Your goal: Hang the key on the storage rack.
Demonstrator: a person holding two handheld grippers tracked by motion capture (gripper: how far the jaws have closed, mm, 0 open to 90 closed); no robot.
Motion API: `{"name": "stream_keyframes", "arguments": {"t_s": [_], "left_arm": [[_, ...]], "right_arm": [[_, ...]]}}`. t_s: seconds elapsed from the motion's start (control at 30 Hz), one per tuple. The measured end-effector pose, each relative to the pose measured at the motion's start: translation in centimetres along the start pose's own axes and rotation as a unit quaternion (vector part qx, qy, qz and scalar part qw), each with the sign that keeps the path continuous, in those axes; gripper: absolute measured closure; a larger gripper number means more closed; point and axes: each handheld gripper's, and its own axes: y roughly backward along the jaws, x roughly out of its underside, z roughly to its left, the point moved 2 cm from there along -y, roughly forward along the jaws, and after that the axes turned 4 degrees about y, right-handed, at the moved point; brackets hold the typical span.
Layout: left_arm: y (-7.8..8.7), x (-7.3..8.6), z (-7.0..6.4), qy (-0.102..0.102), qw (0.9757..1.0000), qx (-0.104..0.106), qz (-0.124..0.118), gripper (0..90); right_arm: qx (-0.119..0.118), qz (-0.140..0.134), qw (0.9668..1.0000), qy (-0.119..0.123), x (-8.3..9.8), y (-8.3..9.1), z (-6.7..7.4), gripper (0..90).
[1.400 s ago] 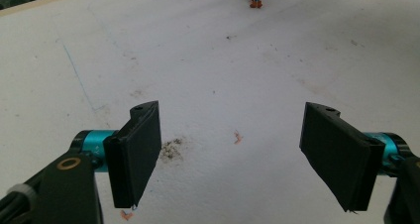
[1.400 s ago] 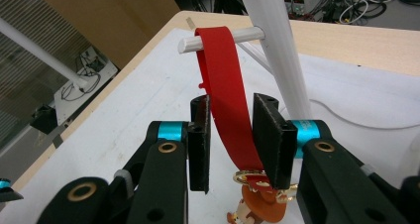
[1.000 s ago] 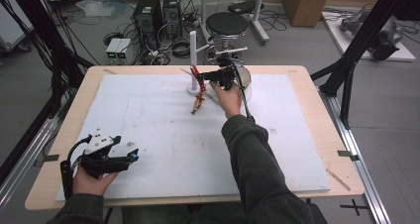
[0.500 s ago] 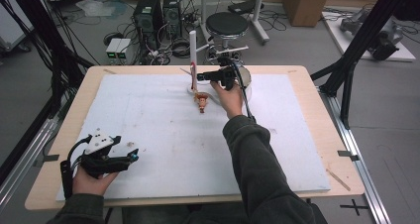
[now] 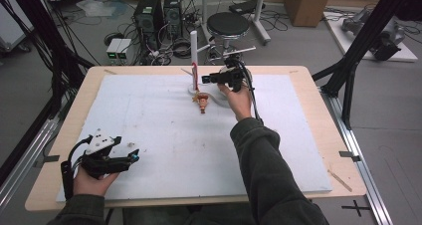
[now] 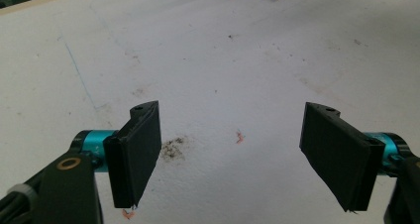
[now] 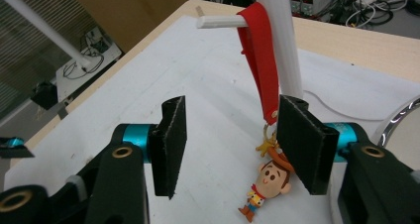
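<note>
The right gripper (image 7: pixel 225 147) has its jaws spread wide, holding nothing — a cowboy toy (image 7: pixel 267 183) dangles just beside one jaw from a red strap (image 7: pixel 258 50) looped over a white peg (image 7: pixel 218 21). The left gripper (image 6: pixel 233 154), equally wide, rests low over the bench (image 5: pixel 164 120), well apart.

One white stand (image 5: pixel 194 53), one red strap (image 7: pixel 258 50) — one cowboy figure (image 7: pixel 267 183), two grippers

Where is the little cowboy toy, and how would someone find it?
Look to the far middle of the white mat, where a white post stands. A red strap hangs from its side peg, and the cowboy toy dangles below it, the only colourful figure there, beside the right tool.
</note>
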Motion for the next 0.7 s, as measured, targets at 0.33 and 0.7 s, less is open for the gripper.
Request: {"name": "stream_keyframes", "arguments": {"t_s": [0.33, 0.7], "left_arm": [[0.1, 0.1, -0.1, -0.001, 1.0000, 0.001, 0.001, 24.5], [0.2, 0.2, -0.1, -0.002, 1.0000, 0.000, 0.002, 24.5]], "right_arm": [[-0.011, 0.008, 0.9996, 0.026, 0.0, 1.7, 0.7, 38.2], [-0.011, 0.010, 0.9988, 0.047, 1.0, 2.8, 1.2, 37.2]]}}
